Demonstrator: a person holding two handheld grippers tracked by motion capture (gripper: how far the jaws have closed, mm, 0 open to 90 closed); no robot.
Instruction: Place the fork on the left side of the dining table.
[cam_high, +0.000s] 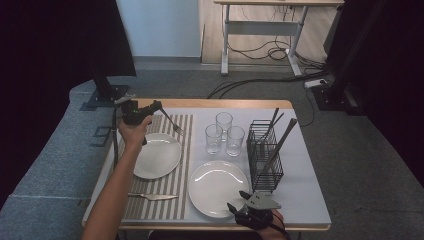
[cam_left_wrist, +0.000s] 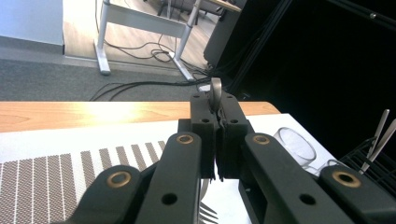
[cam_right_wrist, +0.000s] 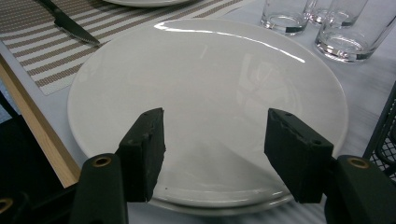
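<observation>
Here: left gripper (cam_high: 161, 109) fingers clamping fork (cam_high: 172, 123) near surface (cam_high: 305, 165) far edge; right gripper (cam_right_wrist: 212, 149) fingers wide over plate (cam_right_wrist: 210, 93), near edge.

1. Left gripper (cam_left_wrist: 217, 140) low in the frame, both black jaws pressed together on a fork (cam_left_wrist: 215, 93).
2. Rounded metal end of the fork handle poking up above the jaw tips; tines (cam_left_wrist: 208, 212) hanging below, between the jaw arms.
3. Striped placemat (cam_left_wrist: 51, 182) at lower left, lying on a white table cover (cam_left_wrist: 93, 135).
4. Wooden table edge (cam_left_wrist: 70, 114) running across the middle, just beyond the cover.
5. Clear glass (cam_left_wrist: 294, 145) to the right of the jaws.
6. Black wire basket (cam_left_wrist: 373, 165) at the far right, metal cutlery handles (cam_left_wrist: 380, 133) sticking up from it.
7. Grey carpet, loose cables (cam_left_wrist: 140, 86) and white desk legs (cam_left_wrist: 103, 39) beyond the table.
</observation>
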